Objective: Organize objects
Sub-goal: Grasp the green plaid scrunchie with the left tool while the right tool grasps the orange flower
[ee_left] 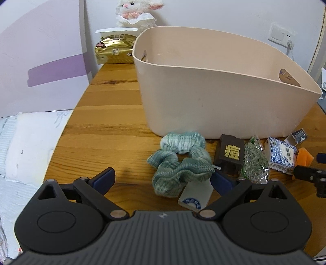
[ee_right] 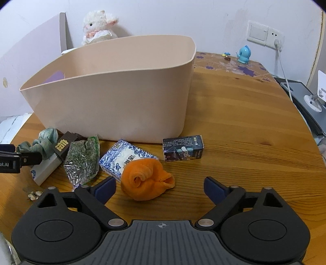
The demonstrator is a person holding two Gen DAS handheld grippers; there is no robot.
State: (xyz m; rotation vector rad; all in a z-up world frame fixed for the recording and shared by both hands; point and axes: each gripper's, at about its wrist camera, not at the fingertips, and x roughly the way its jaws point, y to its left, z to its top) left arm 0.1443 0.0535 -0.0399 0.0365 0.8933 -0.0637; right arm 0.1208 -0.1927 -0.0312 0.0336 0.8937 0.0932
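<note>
A beige plastic bin (ee_left: 214,95) (ee_right: 114,97) stands on the wooden table. In front of it lie a green scrunchie (ee_left: 179,161) (ee_right: 43,142), a white box (ee_left: 195,194) (ee_right: 43,169), a dark box with gold lettering (ee_left: 231,154) (ee_right: 65,143), a bag of dried herbs (ee_left: 253,161) (ee_right: 82,161), a blue-patterned tissue pack (ee_left: 282,155) (ee_right: 122,158), a rolled orange cloth (ee_right: 145,179) (ee_left: 304,158) and a small dark carton (ee_right: 182,148) (ee_left: 298,135). My left gripper (ee_left: 163,179) is open around the scrunchie's near end. My right gripper (ee_right: 160,187) is open, the orange cloth between its fingers.
A plush lamb (ee_left: 135,13) (ee_right: 97,27) and a gold snack bag (ee_left: 114,50) sit behind the bin. A blue figurine (ee_right: 244,54) stands at the far right by a wall socket (ee_right: 264,34) and its cable. A bed (ee_left: 22,146) borders the table's left edge.
</note>
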